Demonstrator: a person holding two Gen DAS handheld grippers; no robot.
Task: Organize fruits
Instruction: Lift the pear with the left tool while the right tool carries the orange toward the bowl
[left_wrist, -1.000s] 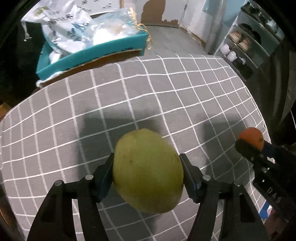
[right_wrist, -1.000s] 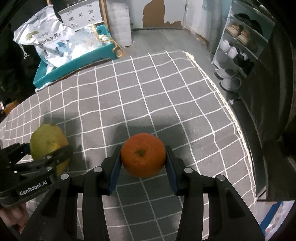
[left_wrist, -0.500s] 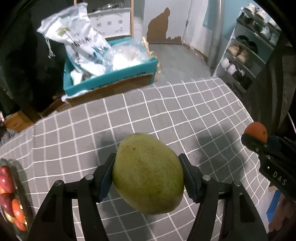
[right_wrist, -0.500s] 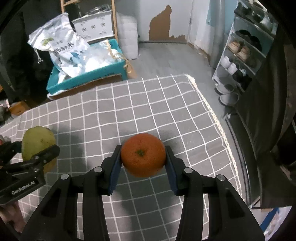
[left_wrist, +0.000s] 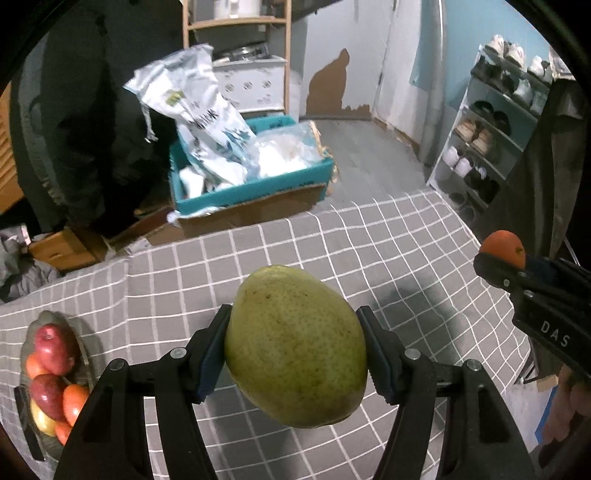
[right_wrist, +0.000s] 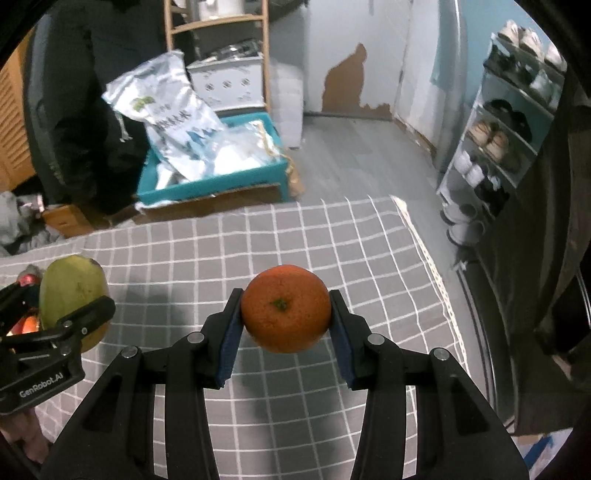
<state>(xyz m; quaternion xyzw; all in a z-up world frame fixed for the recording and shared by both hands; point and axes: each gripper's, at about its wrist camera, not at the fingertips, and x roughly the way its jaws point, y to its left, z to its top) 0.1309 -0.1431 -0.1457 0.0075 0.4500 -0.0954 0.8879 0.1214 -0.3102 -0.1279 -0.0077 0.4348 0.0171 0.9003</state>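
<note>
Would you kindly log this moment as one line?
left hand-held gripper: holds mango | right hand-held gripper: holds orange | fruit dish: left

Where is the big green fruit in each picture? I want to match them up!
Left wrist view: the green fruit sits in the lower middle, clamped in the left gripper.
Right wrist view: the green fruit shows at the left edge, gripped from the side by that same gripper.
Shared landmark: the teal box full of bags, past the far edge of the checked cloth, shows in both views.
</note>
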